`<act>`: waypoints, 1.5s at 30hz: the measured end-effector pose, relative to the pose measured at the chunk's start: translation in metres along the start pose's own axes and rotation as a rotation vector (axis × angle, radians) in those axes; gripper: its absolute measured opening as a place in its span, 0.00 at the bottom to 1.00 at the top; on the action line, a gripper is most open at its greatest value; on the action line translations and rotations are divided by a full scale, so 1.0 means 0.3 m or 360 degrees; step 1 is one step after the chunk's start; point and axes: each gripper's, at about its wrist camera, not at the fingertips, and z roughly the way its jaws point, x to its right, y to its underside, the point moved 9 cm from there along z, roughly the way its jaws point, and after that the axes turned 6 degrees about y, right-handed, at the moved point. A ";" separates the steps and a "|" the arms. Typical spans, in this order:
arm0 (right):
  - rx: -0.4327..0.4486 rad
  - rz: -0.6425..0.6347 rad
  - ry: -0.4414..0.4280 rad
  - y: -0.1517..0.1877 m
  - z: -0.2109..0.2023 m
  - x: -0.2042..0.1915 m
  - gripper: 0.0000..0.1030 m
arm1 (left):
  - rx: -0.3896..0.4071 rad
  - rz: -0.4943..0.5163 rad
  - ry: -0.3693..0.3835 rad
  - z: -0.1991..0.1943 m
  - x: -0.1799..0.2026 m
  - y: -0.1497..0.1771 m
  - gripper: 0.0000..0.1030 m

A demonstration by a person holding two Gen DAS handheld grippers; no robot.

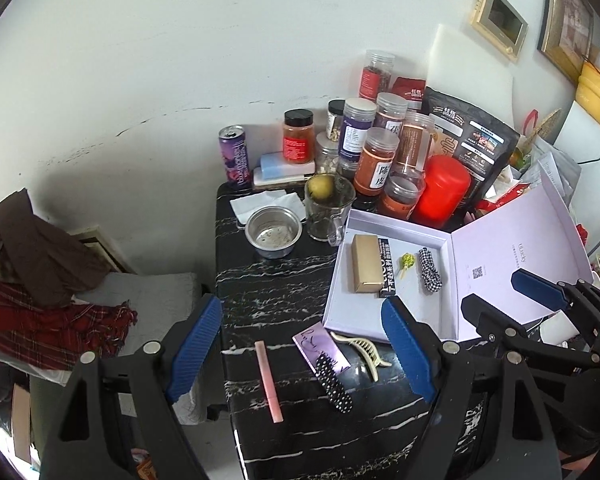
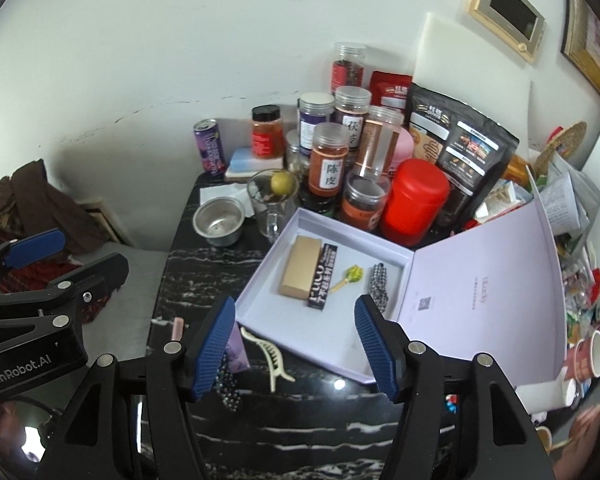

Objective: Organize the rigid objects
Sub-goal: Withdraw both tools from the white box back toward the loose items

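An open lilac box [image 1: 334, 280] [image 2: 260, 294] lies on the black marble table [image 1: 268, 288], its lid folded back to the right. Inside are a gold box [image 1: 367, 264] [image 2: 302, 266], a black carton [image 1: 387, 276], a yellow-green trinket [image 1: 407, 260] and a checkered hair tie [image 1: 430, 270]. In front of it lie a pink stick [image 1: 269, 380], a purple card [image 1: 320, 346], a polka-dot clip [image 1: 334, 384] and a cream claw clip [image 1: 364, 350] [image 2: 266, 354]. My left gripper [image 1: 302, 346] hangs open above these loose items. My right gripper [image 2: 295, 348] is open over the box's near edge, holding nothing.
Jars [image 1: 376, 160], a red canister [image 1: 440, 192], a black pouch [image 1: 472, 140], a steel bowl [image 1: 273, 232], a glass mug [image 1: 328, 208] and a can [image 1: 234, 156] crowd the table's back. Clothes [image 1: 40, 280] lie left of the table; paper cups [image 2: 588, 356] stand right.
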 end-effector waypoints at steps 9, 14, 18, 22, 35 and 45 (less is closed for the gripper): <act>0.0006 -0.0053 -0.0064 0.061 -0.035 -0.072 0.68 | -0.0006 -0.0073 -0.0075 -0.054 -0.090 0.090 0.86; -0.0025 -0.0087 -0.0116 0.095 -0.031 -0.118 0.68 | -0.0041 -0.0121 -0.0087 -0.059 -0.124 0.145 0.88; -0.0051 -0.0118 -0.0142 0.122 -0.023 -0.152 0.68 | -0.0075 -0.0170 -0.0102 -0.059 -0.162 0.192 0.88; -0.0059 -0.0153 -0.0152 0.146 -0.019 -0.179 0.68 | -0.0112 -0.0199 -0.0118 -0.053 -0.195 0.228 0.88; -0.0131 -0.0231 -0.0253 0.251 0.037 -0.266 0.68 | -0.0249 -0.0275 -0.0091 0.011 -0.253 0.355 0.88; -0.0215 -0.0247 -0.0288 0.296 0.131 -0.296 0.68 | -0.0322 -0.0313 -0.0074 0.096 -0.276 0.407 0.88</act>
